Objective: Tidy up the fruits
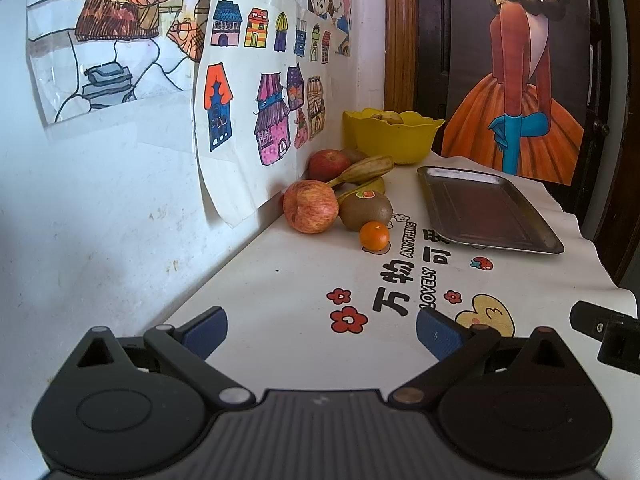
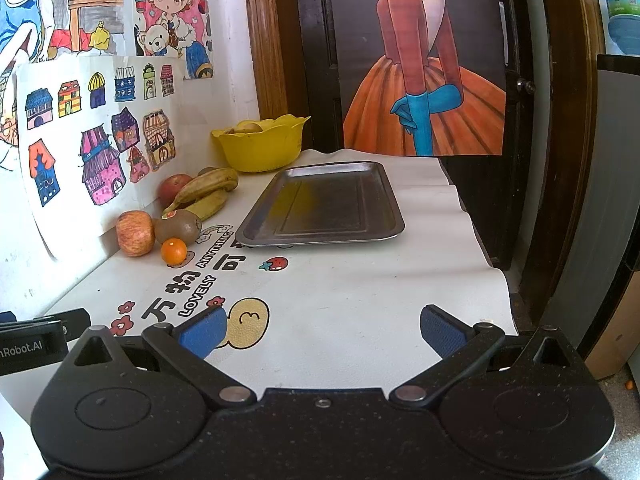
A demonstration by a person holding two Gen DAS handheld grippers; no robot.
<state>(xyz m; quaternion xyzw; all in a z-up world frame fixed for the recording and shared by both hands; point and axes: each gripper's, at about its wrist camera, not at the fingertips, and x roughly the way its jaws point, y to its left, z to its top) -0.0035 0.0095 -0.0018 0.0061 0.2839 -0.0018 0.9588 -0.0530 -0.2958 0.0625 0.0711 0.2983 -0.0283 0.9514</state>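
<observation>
Fruit lies in a cluster by the wall: a near apple (image 1: 310,207) (image 2: 135,233), a kiwi (image 1: 366,210) (image 2: 178,226), a small orange (image 1: 374,236) (image 2: 173,251), two bananas (image 1: 362,170) (image 2: 208,186) and a far apple (image 1: 329,165) (image 2: 173,187). An empty metal tray (image 1: 488,210) (image 2: 324,204) lies to their right. A yellow bowl (image 1: 394,136) (image 2: 262,144) holding some fruit stands behind. My left gripper (image 1: 322,330) and right gripper (image 2: 322,330) are both open and empty, well short of the fruit.
A white printed cloth (image 2: 360,280) covers the tabletop; its right edge drops off beside a dark door (image 2: 516,120). Drawings hang on the wall (image 1: 100,200) at the left. The other gripper's body shows at the right edge (image 1: 608,336) and at the left edge (image 2: 36,344).
</observation>
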